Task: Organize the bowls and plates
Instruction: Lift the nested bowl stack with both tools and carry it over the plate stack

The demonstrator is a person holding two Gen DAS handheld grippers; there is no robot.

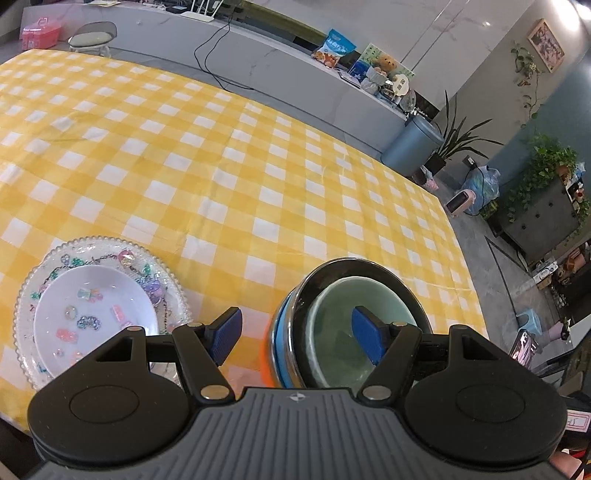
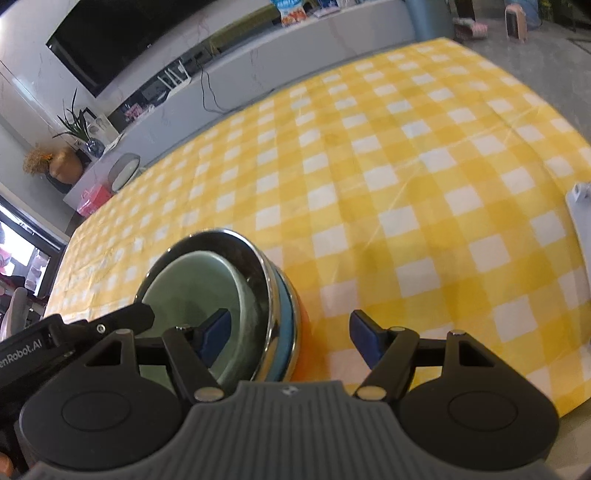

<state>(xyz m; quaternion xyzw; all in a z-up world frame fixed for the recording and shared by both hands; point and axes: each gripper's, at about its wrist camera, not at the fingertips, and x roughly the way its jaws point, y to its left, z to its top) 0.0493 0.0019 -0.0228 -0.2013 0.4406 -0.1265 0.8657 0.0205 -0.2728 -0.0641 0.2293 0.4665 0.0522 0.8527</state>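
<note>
Bowl stack sits upright on the yellow checked tablecloth (image 1: 258,155), mouths up, near its front edge: green bowl (image 1: 332,332) nested in a steel bowl (image 1: 369,267), blue and orange bowls under. Round, so no long axis. Left gripper (image 1: 297,338) wide, straddling the stack's left rim, gripping nothing. Right gripper (image 2: 290,338) wide across the right rim, also empty. Only the left view shows the white plate (image 1: 96,306) on a glass plate (image 1: 110,247); only the right shows a white object (image 2: 581,236) at the edge.

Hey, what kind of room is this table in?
Most likely a home living and dining area. A yellow checked tablecloth covers the table; a wall-mounted television hangs above a long low counter holding snack bags, and potted plants stand nearby.
</note>
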